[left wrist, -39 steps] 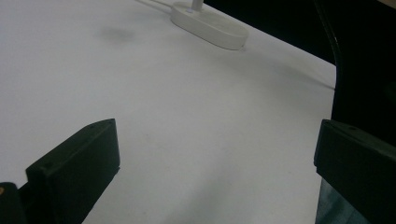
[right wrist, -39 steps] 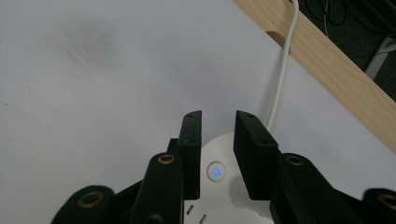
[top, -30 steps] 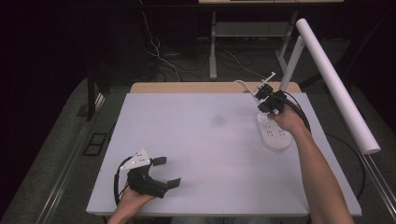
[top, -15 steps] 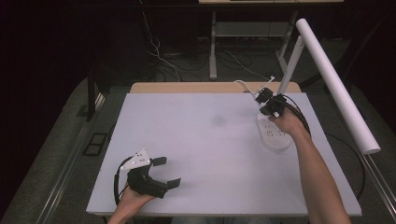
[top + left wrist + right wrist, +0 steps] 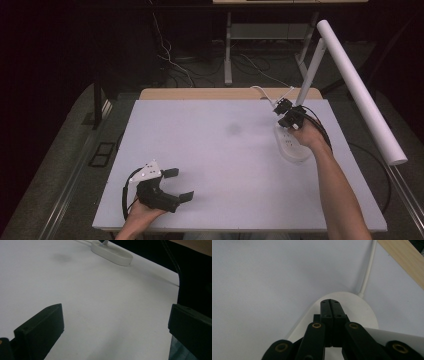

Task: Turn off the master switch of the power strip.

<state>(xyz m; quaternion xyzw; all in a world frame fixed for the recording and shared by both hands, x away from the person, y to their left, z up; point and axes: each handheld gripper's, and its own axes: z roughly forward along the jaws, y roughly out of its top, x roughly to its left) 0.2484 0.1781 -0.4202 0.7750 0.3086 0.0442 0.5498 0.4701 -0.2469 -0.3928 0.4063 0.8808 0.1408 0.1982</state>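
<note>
White counter [image 5: 220, 170], dark floor around it. White power strip [image 5: 292, 147] lies near right edge, toward far right corner; white cord [image 5: 367, 272] runs from its far end toward far edge. Right gripper [image 5: 287, 116] points down over strip's far end, jaws pressed together, nothing between them; whether tips touch strip, cannot tell. Left gripper [image 5: 177, 184] rests near near-left corner, jaws spread wide, nothing between them, well apart from strip. Long white tube [image 5: 360, 90] slants beyond right edge.
</note>
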